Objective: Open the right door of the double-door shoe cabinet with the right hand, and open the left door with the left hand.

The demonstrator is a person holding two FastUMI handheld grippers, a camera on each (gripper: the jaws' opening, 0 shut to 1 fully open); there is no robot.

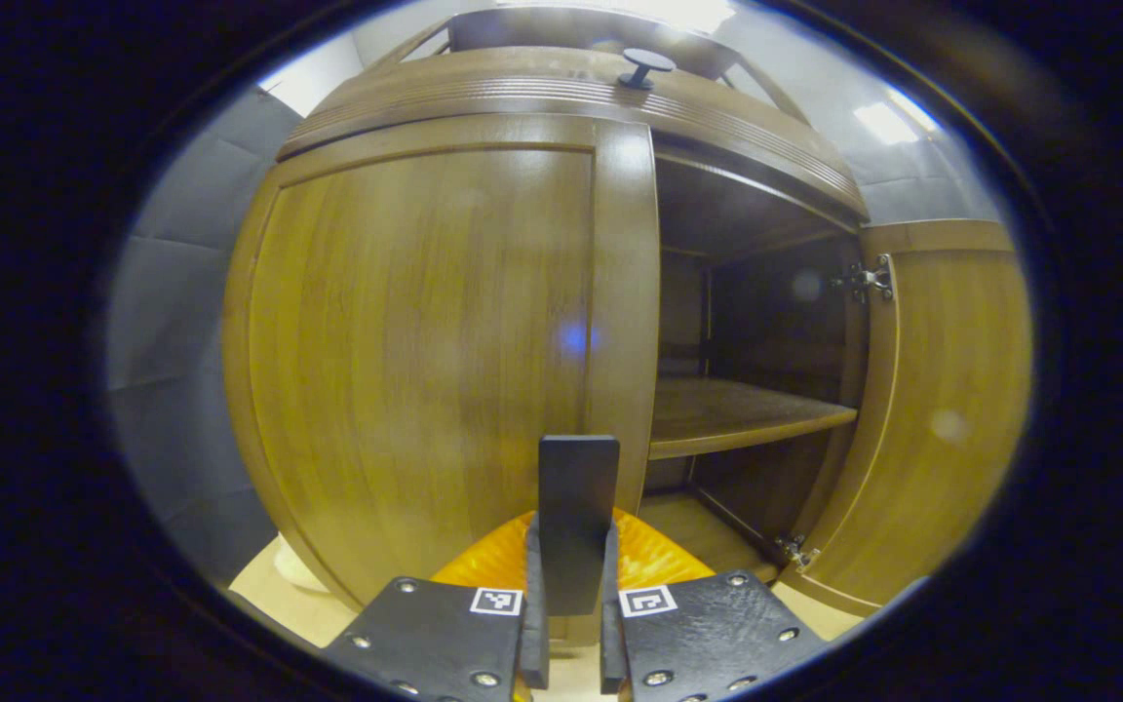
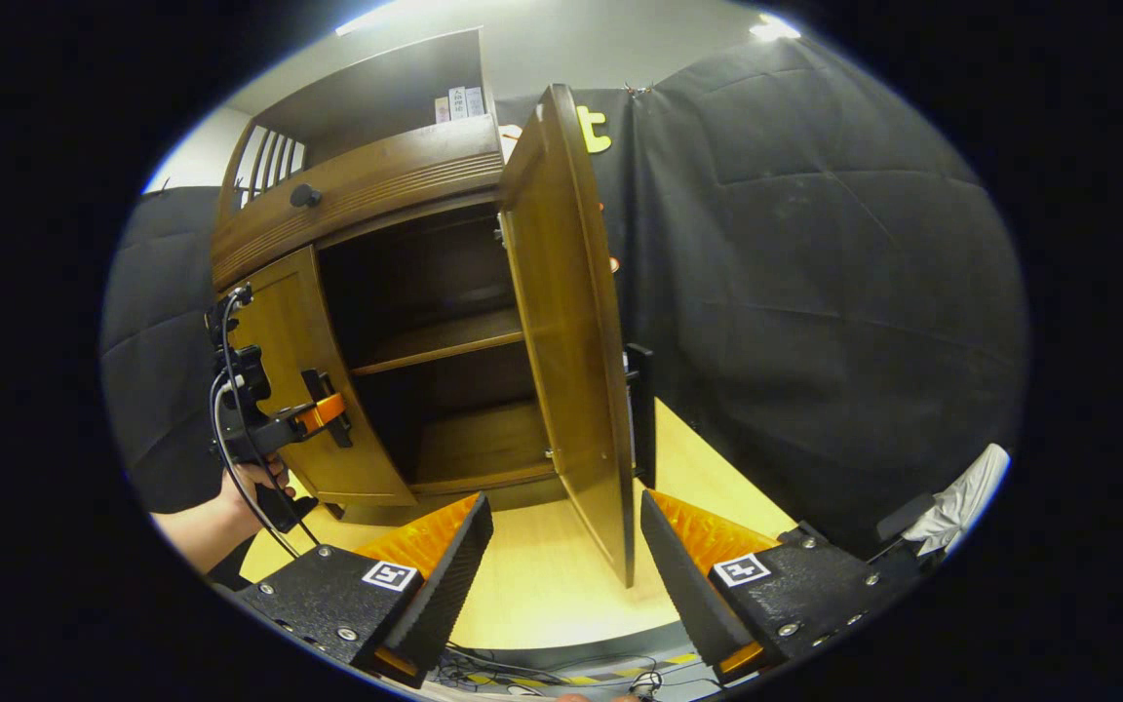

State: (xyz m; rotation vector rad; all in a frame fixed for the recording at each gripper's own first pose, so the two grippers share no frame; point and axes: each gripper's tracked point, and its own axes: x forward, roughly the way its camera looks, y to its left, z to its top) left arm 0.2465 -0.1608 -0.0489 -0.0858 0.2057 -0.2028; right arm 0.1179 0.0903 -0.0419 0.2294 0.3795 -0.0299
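The wooden shoe cabinet's left door [image 1: 415, 351] is closed. Its black upright handle [image 1: 578, 478] stands between the fingers of my left gripper [image 1: 571, 531], which is shut on it. The right door [image 1: 951, 390] is swung wide open, showing a shelf [image 1: 747, 414] inside. In the right gripper view the open right door [image 2: 561, 322] stands edge-on, its lower corner between the spread fingers of my right gripper [image 2: 563, 507], which is open and clear of it. Farther left, a hand [image 2: 240, 487] holds the left gripper [image 2: 323, 414] against the left door [image 2: 293, 331].
A drawer front with a dark round knob [image 1: 646, 66] runs above the doors. The right door's black handle [image 2: 641, 414] faces the black cloth wall [image 2: 815, 292]. A light wooden floor [image 2: 542, 585] lies before the cabinet, with cables [image 2: 522, 673] at its near edge.
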